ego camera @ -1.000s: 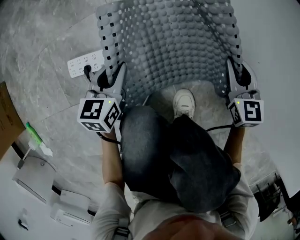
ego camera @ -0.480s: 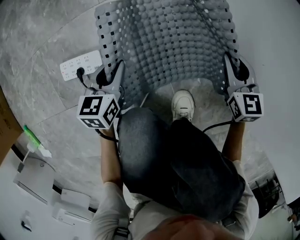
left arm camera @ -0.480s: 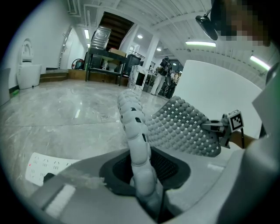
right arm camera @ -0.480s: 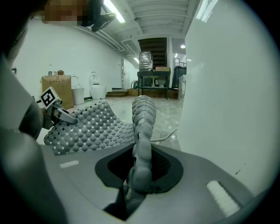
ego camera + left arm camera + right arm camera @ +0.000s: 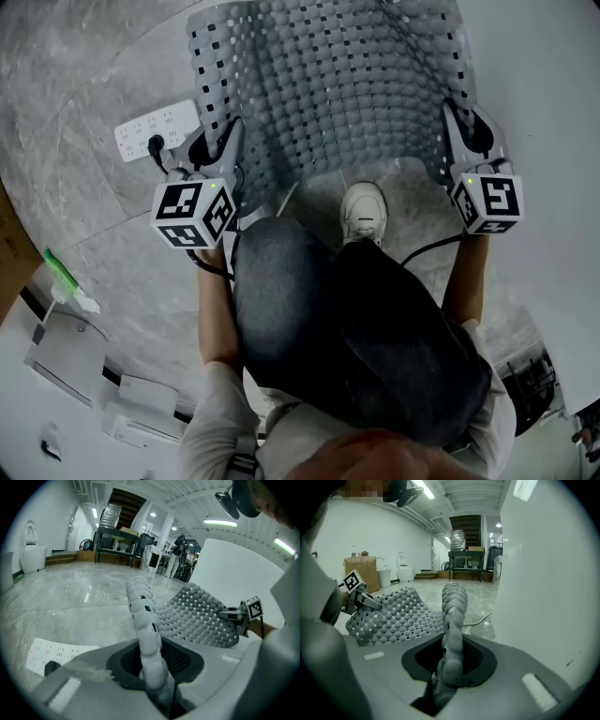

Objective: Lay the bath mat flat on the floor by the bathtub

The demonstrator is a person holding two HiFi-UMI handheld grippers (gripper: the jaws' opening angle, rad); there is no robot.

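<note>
Left gripper [image 5: 217, 142] and right gripper [image 5: 466, 128] slightly forward; bath mat [image 5: 337, 84] far edge cropped.

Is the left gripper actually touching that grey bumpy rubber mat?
Touching. The left gripper view shows the left gripper clamping the edge of the grey bumpy rubber mat between its jaws.

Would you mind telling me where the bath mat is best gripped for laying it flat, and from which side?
At its two near corners, from the person's side, as the left gripper and right gripper do: the bath mat is wide and limp, so one central grip would likely fold it.
</note>
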